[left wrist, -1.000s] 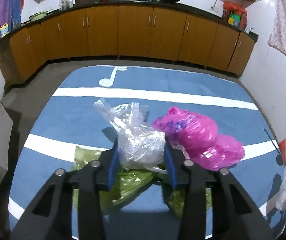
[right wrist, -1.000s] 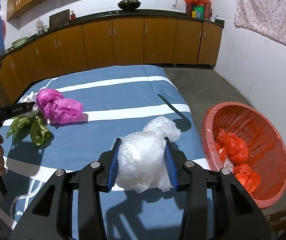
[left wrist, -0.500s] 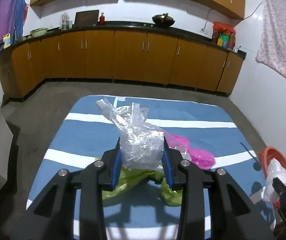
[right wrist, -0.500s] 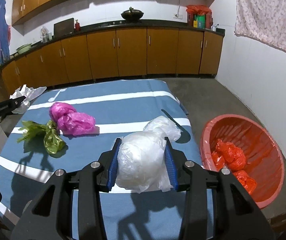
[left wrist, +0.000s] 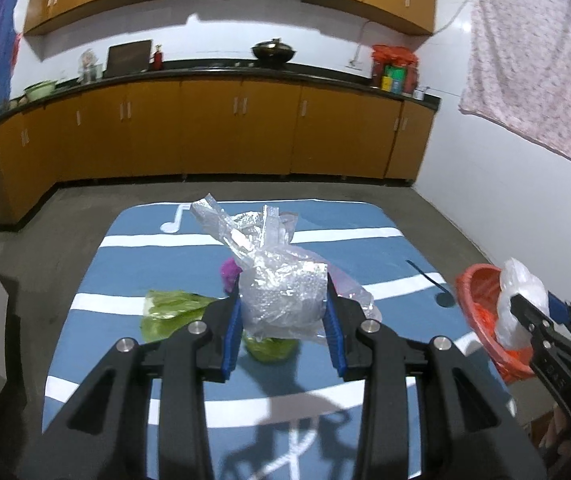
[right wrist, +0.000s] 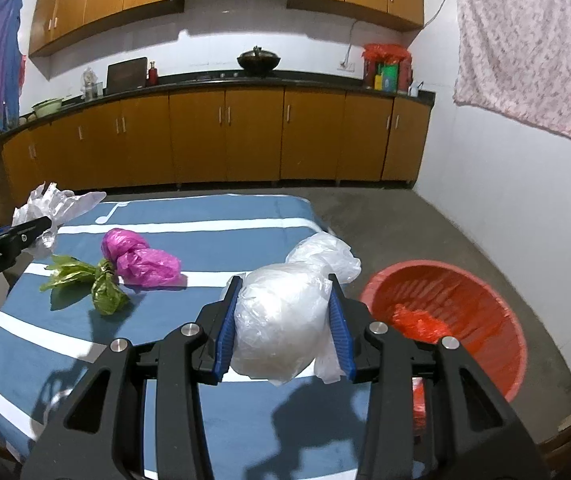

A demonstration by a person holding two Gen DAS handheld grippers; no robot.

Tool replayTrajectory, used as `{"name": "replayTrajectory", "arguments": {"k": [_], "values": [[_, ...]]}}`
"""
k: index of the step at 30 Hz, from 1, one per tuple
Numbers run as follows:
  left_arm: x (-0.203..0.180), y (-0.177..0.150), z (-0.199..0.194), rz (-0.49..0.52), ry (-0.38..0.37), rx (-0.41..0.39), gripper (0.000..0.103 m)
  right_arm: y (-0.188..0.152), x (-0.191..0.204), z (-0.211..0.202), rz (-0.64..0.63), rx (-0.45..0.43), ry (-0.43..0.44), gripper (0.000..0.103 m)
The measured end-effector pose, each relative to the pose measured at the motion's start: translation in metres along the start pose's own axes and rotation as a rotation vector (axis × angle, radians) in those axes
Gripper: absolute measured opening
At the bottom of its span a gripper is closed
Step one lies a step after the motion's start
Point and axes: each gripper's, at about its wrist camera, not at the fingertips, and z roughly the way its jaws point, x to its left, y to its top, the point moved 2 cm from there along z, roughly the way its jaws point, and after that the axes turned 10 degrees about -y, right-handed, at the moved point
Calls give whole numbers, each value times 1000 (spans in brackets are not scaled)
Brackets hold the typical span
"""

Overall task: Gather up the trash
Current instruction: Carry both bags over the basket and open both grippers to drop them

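Lifted off mat [left wrist: 133, 256]: clear bag [left wrist: 281, 288], white bag [right wrist: 281, 324], both clamped.

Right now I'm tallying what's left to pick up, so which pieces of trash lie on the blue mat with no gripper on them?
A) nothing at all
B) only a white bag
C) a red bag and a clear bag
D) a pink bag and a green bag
D: the pink bag and the green bag lie side by side on the blue mat, ungripped.

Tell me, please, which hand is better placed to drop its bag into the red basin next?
Probably the right. Its tool holds the white bag right beside the red basin, while the left tool holds its clear bag over the mat, farther away.
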Motion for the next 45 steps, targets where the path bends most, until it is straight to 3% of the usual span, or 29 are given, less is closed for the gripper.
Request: {"name": "replayTrajectory", "arguments": {"k": [23, 45], "values": [[-80, -14, -9, 113, -105, 2, 36, -12, -55, -19, 16, -36, -123, 42], [-147, -28, 19, 194, -160, 48, 36, -22, -102, -11, 66, -3, -218, 42]]}}
